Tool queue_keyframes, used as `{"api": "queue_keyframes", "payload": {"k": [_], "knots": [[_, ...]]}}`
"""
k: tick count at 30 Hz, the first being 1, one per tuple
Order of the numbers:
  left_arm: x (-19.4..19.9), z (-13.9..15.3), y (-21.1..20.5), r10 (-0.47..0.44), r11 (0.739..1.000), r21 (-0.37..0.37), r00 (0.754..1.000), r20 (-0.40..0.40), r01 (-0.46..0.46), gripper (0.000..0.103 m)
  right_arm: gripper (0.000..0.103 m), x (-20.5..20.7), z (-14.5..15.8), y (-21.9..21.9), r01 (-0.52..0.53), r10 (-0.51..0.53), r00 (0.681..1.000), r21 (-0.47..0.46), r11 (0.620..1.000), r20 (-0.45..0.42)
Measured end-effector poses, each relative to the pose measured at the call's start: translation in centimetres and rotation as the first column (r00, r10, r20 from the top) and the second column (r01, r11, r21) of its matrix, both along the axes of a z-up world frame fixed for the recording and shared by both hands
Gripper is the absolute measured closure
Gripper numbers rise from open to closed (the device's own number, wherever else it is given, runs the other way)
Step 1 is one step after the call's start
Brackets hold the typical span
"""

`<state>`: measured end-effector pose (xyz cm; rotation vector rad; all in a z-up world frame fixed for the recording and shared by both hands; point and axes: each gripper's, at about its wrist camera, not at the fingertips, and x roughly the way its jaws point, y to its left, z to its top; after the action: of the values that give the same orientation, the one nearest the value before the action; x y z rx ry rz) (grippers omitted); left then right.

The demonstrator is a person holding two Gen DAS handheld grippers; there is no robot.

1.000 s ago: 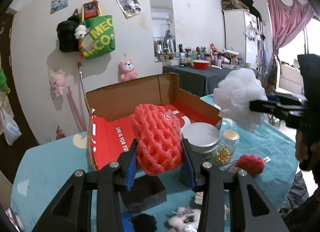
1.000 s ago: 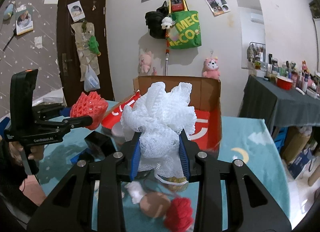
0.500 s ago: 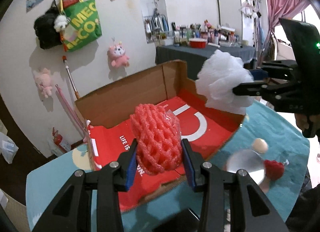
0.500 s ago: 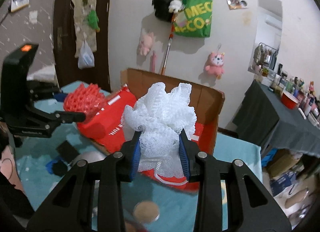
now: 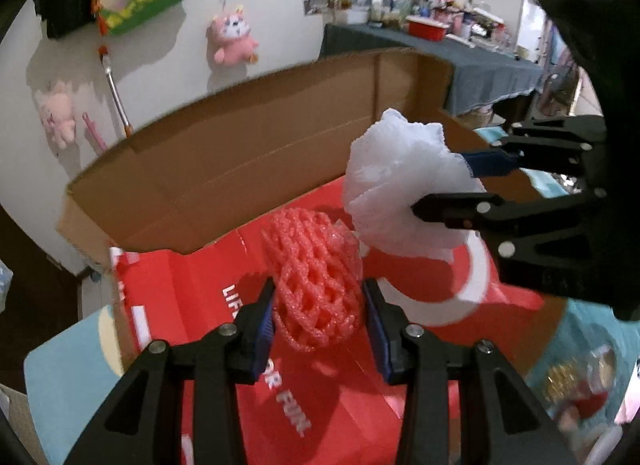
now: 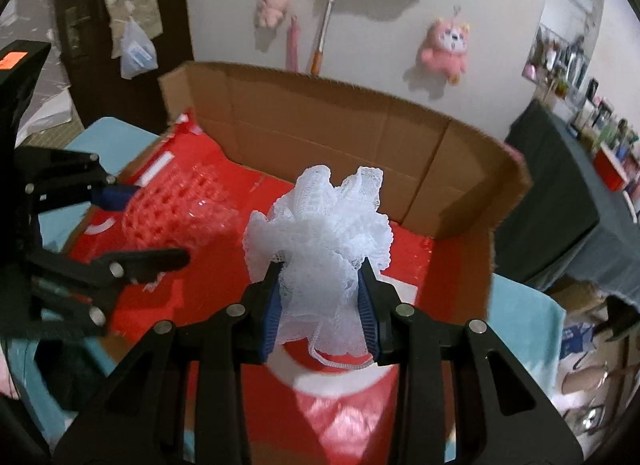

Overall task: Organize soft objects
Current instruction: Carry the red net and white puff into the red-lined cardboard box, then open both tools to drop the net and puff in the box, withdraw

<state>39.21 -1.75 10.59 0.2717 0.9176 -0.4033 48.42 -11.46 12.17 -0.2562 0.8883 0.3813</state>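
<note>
Soft objects are now hanging over the cardboard box (image 6: 360, 137), having come in from above the bench (image 5: 64, 377) a second ago. Pink plush toys are hanging on the white wall. Left gripper (image 5: 318, 317) fingers are clamping the red foam net (image 5: 316, 281); right gripper (image 6: 320, 305) fingers are pinching the white mesh pouf (image 6: 324, 233).

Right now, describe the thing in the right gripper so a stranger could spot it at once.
Start at the open brown cardboard box with the red printed floor. Above that floor, the right gripper pinches a fluffy white mesh bath pouf with a dangling cord. Its neighbour, the red foam net sleeve, has a coarse lattice.
</note>
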Motion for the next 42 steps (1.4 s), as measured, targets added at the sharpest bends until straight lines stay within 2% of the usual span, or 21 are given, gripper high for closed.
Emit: {"api": "queue_keyframes", "payload": {"k": [6,10,14,20,23,26,31,36,42], "knots": [[3.5,-2.4,0.3,0.084,0.996,-0.006,0.996,-0.043,-0.085,0.059,0.07,3.8,-2.3,0.2,0.065,-0.064,0.995,0.016,0.998,-0.08],[5.2,-3.8,0.8,0.125,0.991,-0.043,0.989,-0.082,-0.129,0.057,0.069,5.8,-3.5,0.1,0.102,-0.1,0.99,0.019,0.995,-0.099],[5.4,-4.2,1.3,0.139,0.986,-0.077,0.987,-0.081,-0.145,0.056,0.064,6.9,-4.4,0.1,0.13,-0.124,0.983,0.035,0.991,-0.137],[4.8,-4.3,2.0,0.14,0.986,-0.081,0.987,-0.078,-0.146,0.054,0.059,6.9,-4.1,0.0,0.138,-0.129,0.981,0.056,0.989,-0.143],[4.7,-4.1,2.3,0.144,0.985,-0.082,0.987,-0.077,-0.15,0.053,0.057,7.0,-4.1,0.1,0.14,-0.132,0.981,0.052,0.989,-0.143],[5.9,-3.7,2.3,0.144,0.985,-0.081,0.986,-0.08,-0.15,0.048,0.054,7.0,-4.0,0.0,0.147,-0.136,0.98,0.065,0.987,-0.145],[5.4,-3.2,2.8,0.148,0.984,-0.086,0.987,-0.065,-0.154,0.041,0.049,7.0,-3.6,-0.3,0.163,-0.151,0.977,0.071,0.984,-0.148],[3.9,-2.3,3.9,0.165,0.982,-0.086,0.986,-0.034,-0.167,0.033,0.042,6.8,-3.0,-0.9,0.181,-0.17,0.975,0.066,0.981,-0.145],[1.1,0.5,4.1,0.171,0.981,-0.105,0.985,0.036,-0.166,0.02,0.041,5.2,-1.8,-1.8,0.214,-0.201,0.97,0.078,0.974,-0.139]]}}
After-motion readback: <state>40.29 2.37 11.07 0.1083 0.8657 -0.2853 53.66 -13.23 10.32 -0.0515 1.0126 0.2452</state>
